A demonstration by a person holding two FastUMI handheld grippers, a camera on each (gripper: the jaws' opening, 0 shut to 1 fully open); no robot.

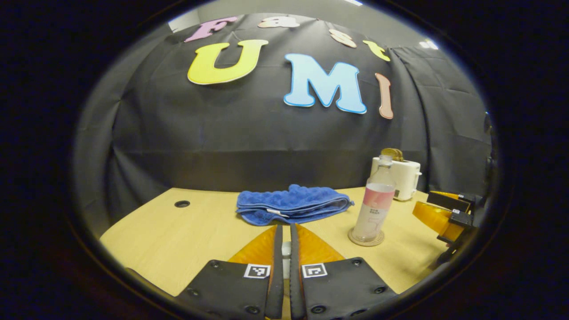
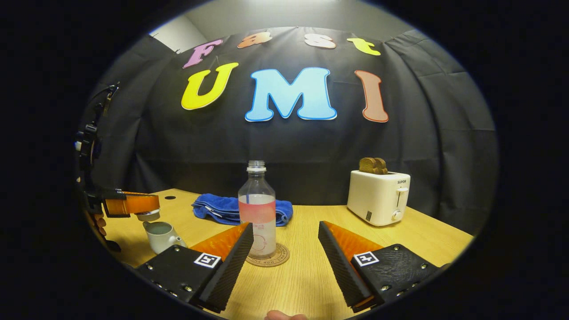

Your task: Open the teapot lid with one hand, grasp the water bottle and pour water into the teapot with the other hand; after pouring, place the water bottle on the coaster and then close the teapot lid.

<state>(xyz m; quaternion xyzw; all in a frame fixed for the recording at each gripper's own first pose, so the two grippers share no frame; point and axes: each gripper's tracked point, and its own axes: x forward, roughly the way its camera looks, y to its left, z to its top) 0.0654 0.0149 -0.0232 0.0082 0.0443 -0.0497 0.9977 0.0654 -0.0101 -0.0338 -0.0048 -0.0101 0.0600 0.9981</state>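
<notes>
While the left gripper point(image 2: 140, 213) is clamping the lid point(image 2: 148, 215) above the open teapot point(image 2: 161, 235) at nine o'clock, half cut off, the water bottle point(image 2: 257, 209) is standing on its coaster point(image 2: 279, 259); the right gripper point(image 2: 284, 242), jaws apart, is leaving bare table point(image 2: 426, 235) around it.

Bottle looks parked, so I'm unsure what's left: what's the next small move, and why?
Probably lower the left gripper to set the lid back on the teapot. The water bottle already stands on the coaster, the right gripper is open and off it, and the lid hangs just above the open teapot.
</notes>
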